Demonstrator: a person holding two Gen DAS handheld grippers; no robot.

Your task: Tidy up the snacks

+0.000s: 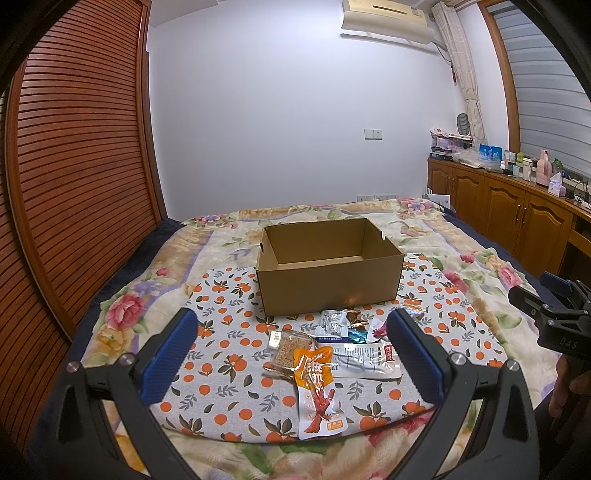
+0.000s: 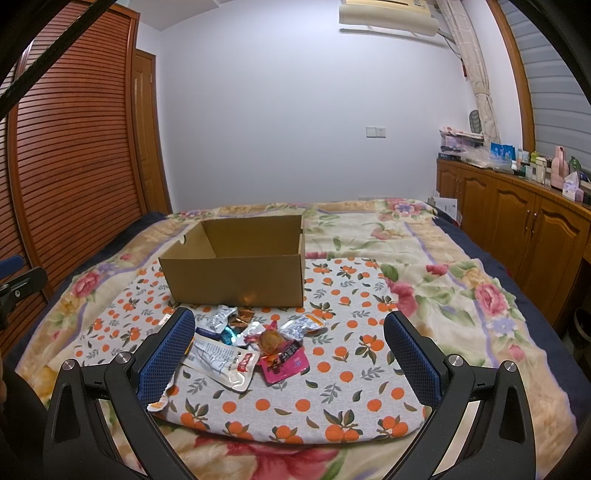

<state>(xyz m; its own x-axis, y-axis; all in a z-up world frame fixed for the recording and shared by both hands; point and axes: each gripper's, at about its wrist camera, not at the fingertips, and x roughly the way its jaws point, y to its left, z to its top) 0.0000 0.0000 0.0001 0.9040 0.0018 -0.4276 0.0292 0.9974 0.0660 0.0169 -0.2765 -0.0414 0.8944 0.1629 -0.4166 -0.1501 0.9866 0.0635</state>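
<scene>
Both tongs are hanging wide apart and carrying nothing: the left gripper (image 1: 291,345) is hovering over the near edge of the snack pile, the right gripper (image 2: 290,341) is doing the same from the other side. Snacks are lying in a loose heap on the orange-print mat (image 2: 332,369), just in front of the open cardboard box (image 1: 328,266), which is looking empty as far as its inside is showing. Nearest the left tongs is the orange chicken-foot pouch (image 1: 317,391), partly overlapping a clear pack of sesame brittle (image 1: 290,349) and a long white packet (image 1: 365,360); further back are a small silver sachet (image 1: 333,320) and some tiny wrapped sweets, too small to tell apart. From the right wrist view a pink packet (image 2: 282,360) is sitting at the heap's right edge. These pouches are likely light, thin, crinkly and slippery, so pinching a flat sealed edge or a free corner should be working better than squeezing the filled middle; the brittle is probably fragile. Overlaps are making it easy to drag a neighbour along. Mat is lying on a floral blanket (image 1: 461,240) over a bed, soft and giving under pressure. Room around: slatted wooden wardrobe doors (image 1: 74,166) on the left, wooden cabinets (image 2: 517,229) with clutter on the right, air conditioner (image 1: 388,18) high on the white wall.
</scene>
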